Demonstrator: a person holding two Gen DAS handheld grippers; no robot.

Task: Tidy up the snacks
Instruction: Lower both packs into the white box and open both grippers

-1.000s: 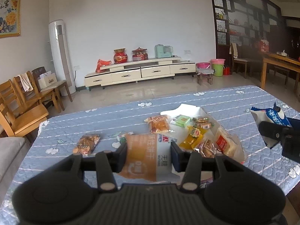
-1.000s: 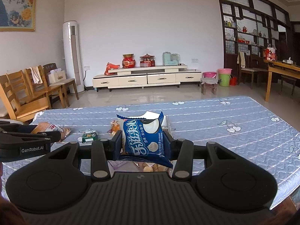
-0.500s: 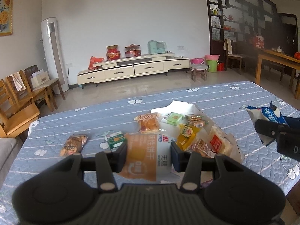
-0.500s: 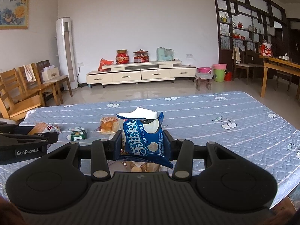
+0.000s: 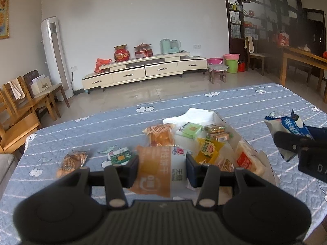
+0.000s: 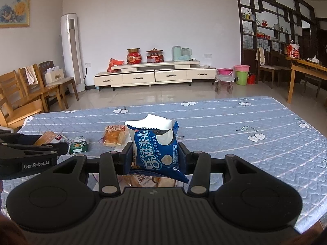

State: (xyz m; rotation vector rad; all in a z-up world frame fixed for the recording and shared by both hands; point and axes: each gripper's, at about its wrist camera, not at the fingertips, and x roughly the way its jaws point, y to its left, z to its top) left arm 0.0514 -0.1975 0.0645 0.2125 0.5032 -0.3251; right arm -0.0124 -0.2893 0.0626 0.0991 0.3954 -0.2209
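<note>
Gripping two packets [image 5: 161,170] [image 6: 158,153], one per tongs [image 5: 161,168] [image 6: 154,157]

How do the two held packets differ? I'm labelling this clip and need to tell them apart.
The orange packet sits in the left tool; the blue packet sits in the right tool.
The orange packet is orange with a white band; the blue packet is dark blue with white cookie pictures.
The blue packet's top edge looks torn open; the orange packet shows no tear.
Both are clamped at their sides, above the blue quilted table.
</note>
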